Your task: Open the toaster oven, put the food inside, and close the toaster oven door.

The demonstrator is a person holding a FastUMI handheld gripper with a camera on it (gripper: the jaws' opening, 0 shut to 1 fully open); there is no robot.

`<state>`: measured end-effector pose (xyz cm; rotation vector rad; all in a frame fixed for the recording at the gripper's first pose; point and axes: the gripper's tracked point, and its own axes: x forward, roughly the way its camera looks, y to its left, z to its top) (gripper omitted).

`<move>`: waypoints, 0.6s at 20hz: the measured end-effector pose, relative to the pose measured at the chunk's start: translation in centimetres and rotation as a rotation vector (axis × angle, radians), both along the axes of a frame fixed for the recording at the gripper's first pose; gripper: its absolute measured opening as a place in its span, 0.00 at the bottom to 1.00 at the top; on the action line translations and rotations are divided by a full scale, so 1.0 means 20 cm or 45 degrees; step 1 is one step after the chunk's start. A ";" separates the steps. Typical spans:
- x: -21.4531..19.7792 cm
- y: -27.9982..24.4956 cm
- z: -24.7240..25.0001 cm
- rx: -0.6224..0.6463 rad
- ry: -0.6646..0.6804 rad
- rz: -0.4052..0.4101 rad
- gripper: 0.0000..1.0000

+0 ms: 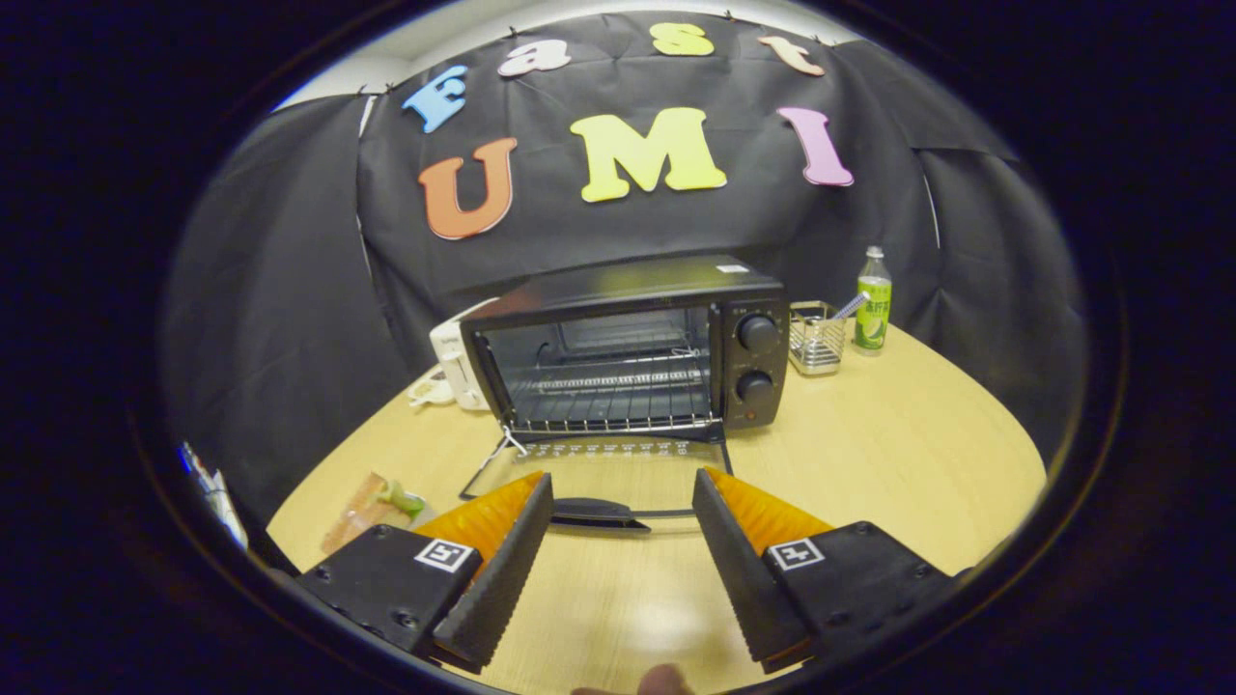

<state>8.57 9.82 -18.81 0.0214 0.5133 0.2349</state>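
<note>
A black toaster oven (628, 347) stands on the wooden table (898, 454), straight beyond my fingers. Its glass door (599, 473) lies folded down flat toward me, and the wire rack (618, 391) inside is bare. The door's black handle (591, 512) sits just ahead of the gap between my fingertips. My gripper (623, 502) is open, with nothing between the two fingers. The food (372, 502), a flat sandwich-like piece with something green on it, rests on the table to the left of my left finger.
A white appliance (454, 362) stands behind the oven's left side. To the oven's right are a small wire basket (816, 338) and a green-labelled bottle (872, 304). Bare tabletop stretches to the right of the oven.
</note>
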 end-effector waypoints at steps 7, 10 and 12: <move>-0.24 0.34 0.30 0.511 0.558 0.300 0.99; -0.26 0.43 0.23 0.472 0.689 0.308 0.98; -0.29 0.52 0.16 0.419 0.743 0.330 0.97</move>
